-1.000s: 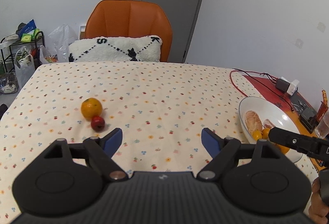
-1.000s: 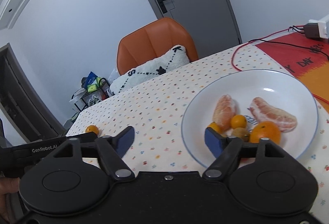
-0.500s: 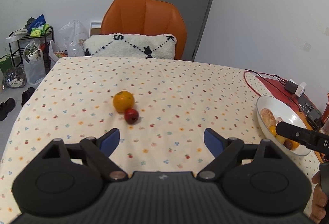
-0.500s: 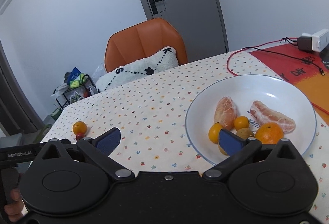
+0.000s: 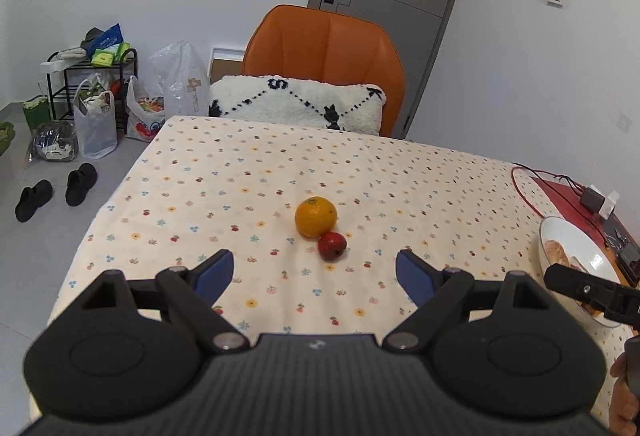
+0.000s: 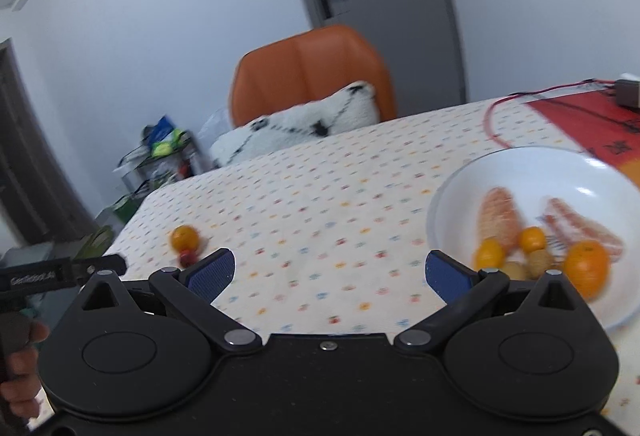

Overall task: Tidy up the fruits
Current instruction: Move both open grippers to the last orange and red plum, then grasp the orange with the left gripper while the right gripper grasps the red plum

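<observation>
An orange (image 5: 315, 216) and a small red fruit (image 5: 332, 245) lie touching on the dotted tablecloth (image 5: 360, 172). My left gripper (image 5: 315, 274) is open and empty, just short of them and above the cloth. The pair also shows far left in the right wrist view: orange (image 6: 184, 238), red fruit (image 6: 188, 257). A white plate (image 6: 532, 164) holds peeled citrus segments, several small oranges and brownish fruits. My right gripper (image 6: 327, 274) is open and empty, left of the plate. The plate's edge (image 5: 549, 236) shows at right in the left wrist view.
An orange chair (image 5: 324, 56) with a white cushion (image 5: 296, 98) stands at the table's far side. A red cable (image 5: 524, 188) and chargers (image 5: 598, 198) lie on a red mat at far right. Bags, a rack and shoes (image 5: 80, 178) sit on the floor, left.
My left gripper has swung left, so the orange and red fruit now sit centred between its fingers. My right gripper has turned left and opened wider; its view is blurred.
</observation>
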Action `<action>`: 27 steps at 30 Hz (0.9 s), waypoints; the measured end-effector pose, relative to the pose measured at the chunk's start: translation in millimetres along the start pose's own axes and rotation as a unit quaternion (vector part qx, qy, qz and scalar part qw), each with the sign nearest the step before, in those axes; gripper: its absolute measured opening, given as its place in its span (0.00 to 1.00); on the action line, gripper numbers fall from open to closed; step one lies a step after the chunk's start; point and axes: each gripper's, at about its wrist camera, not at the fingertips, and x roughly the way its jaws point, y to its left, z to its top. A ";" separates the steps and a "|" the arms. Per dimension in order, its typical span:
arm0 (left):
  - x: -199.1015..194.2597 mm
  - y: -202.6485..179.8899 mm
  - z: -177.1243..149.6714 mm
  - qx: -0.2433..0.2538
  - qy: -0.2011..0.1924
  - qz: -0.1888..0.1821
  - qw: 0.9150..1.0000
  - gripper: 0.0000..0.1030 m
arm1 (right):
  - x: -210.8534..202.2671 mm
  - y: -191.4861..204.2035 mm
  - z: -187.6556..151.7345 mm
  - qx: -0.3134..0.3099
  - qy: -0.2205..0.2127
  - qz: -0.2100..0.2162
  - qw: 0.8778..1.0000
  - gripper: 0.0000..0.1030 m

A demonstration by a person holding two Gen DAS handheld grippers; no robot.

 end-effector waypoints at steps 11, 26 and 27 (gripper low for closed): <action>14.3 25.7 4.2 -0.030 -0.003 -0.002 1.000 0.58 | 24.7 34.8 6.2 -0.030 0.018 0.039 0.999 1.00; 43.0 51.3 6.6 -0.052 0.003 0.009 0.999 0.52 | 84.2 69.7 9.3 -0.046 0.070 0.096 0.992 0.74; 44.2 52.6 7.0 -0.052 0.002 0.009 0.999 0.51 | 88.6 71.9 9.1 -0.045 0.074 0.100 0.991 0.72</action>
